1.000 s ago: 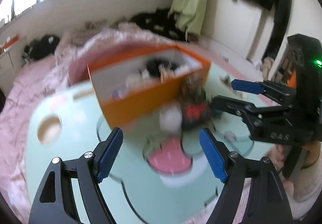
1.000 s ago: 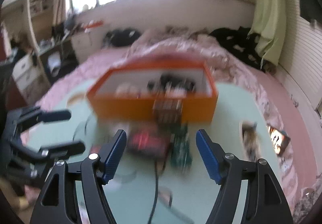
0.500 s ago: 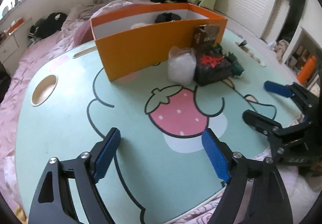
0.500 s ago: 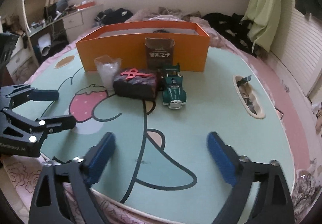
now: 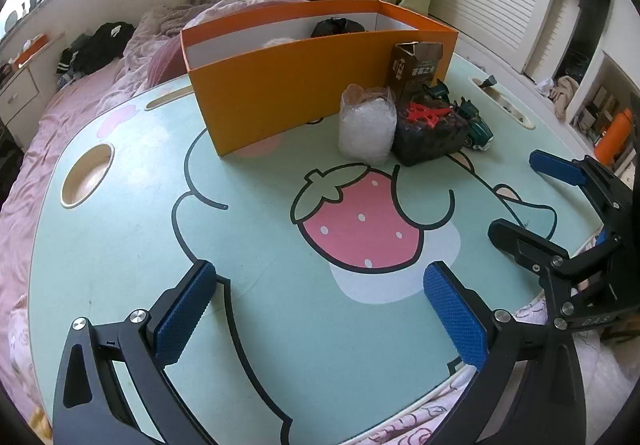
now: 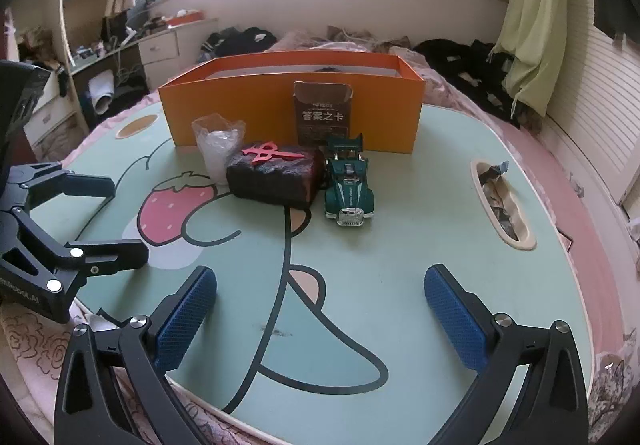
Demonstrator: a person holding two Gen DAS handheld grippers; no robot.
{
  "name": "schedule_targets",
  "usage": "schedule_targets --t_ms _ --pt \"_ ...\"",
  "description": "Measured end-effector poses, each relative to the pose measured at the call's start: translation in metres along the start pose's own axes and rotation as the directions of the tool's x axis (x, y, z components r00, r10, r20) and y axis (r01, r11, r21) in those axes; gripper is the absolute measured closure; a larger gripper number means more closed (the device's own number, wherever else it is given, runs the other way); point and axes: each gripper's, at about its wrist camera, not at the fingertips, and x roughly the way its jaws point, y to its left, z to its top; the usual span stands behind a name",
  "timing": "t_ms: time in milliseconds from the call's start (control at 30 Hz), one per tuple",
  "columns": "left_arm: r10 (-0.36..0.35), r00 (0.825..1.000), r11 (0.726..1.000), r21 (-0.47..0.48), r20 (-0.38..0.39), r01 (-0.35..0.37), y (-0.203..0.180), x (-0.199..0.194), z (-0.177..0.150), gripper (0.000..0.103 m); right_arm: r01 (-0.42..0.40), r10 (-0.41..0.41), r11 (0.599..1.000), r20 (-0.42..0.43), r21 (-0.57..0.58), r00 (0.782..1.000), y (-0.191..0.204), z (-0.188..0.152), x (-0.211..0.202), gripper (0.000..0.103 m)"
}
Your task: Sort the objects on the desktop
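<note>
An orange box (image 5: pixel 296 85) (image 6: pixel 248 105) stands at the far side of the mint cartoon table (image 5: pixel 120 245). In front of it sit a clear plastic bag (image 5: pixel 366 125) (image 6: pixel 218 149), a dark pouch (image 5: pixel 430 133) (image 6: pixel 272 177) with a red clip on top, a green toy car (image 6: pixel 349 189) (image 5: pixel 476 125) and an upright brown card box (image 6: pixel 323 113) (image 5: pixel 418 69). My left gripper (image 5: pixel 320 273) (image 6: pixel 120 219) hovers over the near table edge, its jaws opening with nothing between them. My right gripper (image 6: pixel 320 277) (image 5: pixel 528 201) stands open and empty, right of the left one.
A round cup recess (image 5: pixel 86 177) lies at the table's left. A long slot (image 6: pixel 502 201) holding wrappers lies at its right. Pink bedding with dark clothes surrounds the table. An orange bottle (image 5: pixel 612 133) stands on a shelf at the right.
Both grippers have sunk toward the near table edge and the views have gone from blurred to sharp. Both pairs of jaws have spread wider.
</note>
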Motion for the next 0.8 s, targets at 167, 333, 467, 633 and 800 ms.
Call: schedule_targets --t_ms 167,333,467,633,800 --pt "0.000 1.000 1.000 0.001 0.002 0.000 0.0001 -0.0004 0.0001 0.000 -0.006 0.006 1.000 0.007 -0.005 1.000 0.0003 -0.0003 0.0004 0.000" --pt "0.000 1.000 1.000 0.001 0.003 0.000 0.0007 -0.0006 0.0002 0.000 -0.006 0.006 1.000 0.007 -0.005 1.000 0.0001 -0.0004 0.0003 0.000" --pt "0.000 1.000 1.000 0.001 0.003 0.000 0.0009 -0.0006 -0.0003 0.000 -0.008 0.008 1.000 0.008 -0.006 1.000 -0.0003 -0.0003 -0.0001 0.000" --pt "-0.001 1.000 1.000 0.001 0.003 0.001 0.0012 -0.0003 -0.0003 0.000 -0.008 0.008 1.000 0.009 -0.007 1.000 -0.0003 -0.0002 -0.0004 0.000" --pt "0.000 1.000 1.000 0.001 0.004 0.000 0.0012 -0.0002 -0.0004 0.000 -0.011 0.011 1.000 0.013 -0.009 1.000 -0.0004 -0.0001 -0.0008 0.000"
